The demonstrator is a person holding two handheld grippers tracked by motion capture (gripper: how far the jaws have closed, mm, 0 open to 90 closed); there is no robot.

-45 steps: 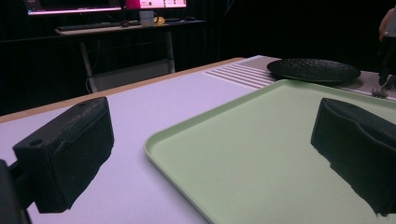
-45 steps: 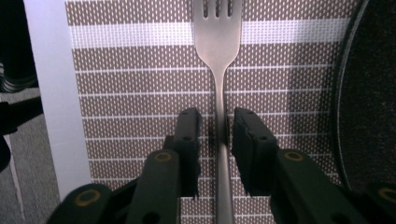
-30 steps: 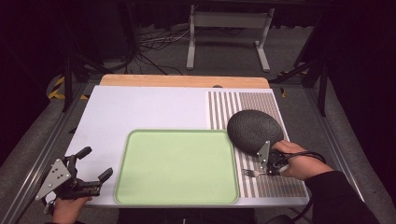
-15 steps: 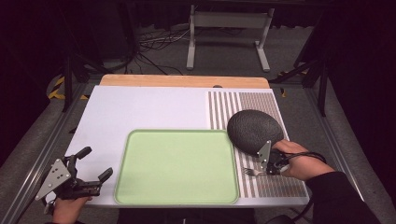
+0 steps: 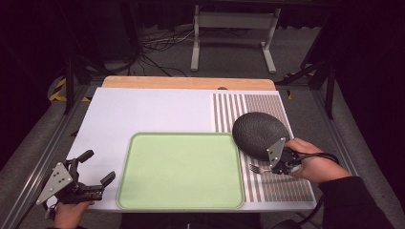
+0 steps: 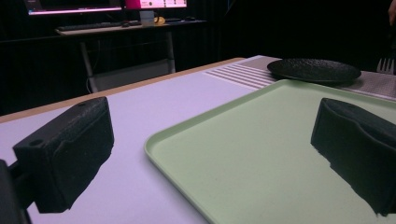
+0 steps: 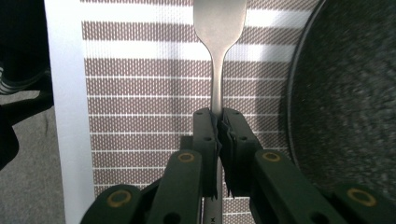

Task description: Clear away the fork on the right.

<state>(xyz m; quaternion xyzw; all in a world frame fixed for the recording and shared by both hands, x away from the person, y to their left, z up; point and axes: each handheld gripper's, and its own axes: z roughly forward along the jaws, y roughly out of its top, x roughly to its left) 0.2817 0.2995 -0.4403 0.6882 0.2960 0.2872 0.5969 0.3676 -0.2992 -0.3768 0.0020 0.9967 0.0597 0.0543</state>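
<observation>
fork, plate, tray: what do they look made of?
Fork: looks like metal, brushed grey with a dull sheen along the handle.
Plate: probably stoneware or melamine; matte black with a pebbled, speckled surface.
Tray: likely plastic; uniform pale green, smooth, with a moulded rounded rim and a soft sheen.

Silver fork [image 7: 219, 28], handle pinched upright, tines away, above striped placemat [image 7: 140, 84] beside dark plate [image 7: 350, 93].

Right gripper [image 7: 219, 122] clamped, left gripper [image 5: 95, 167] agape
</observation>
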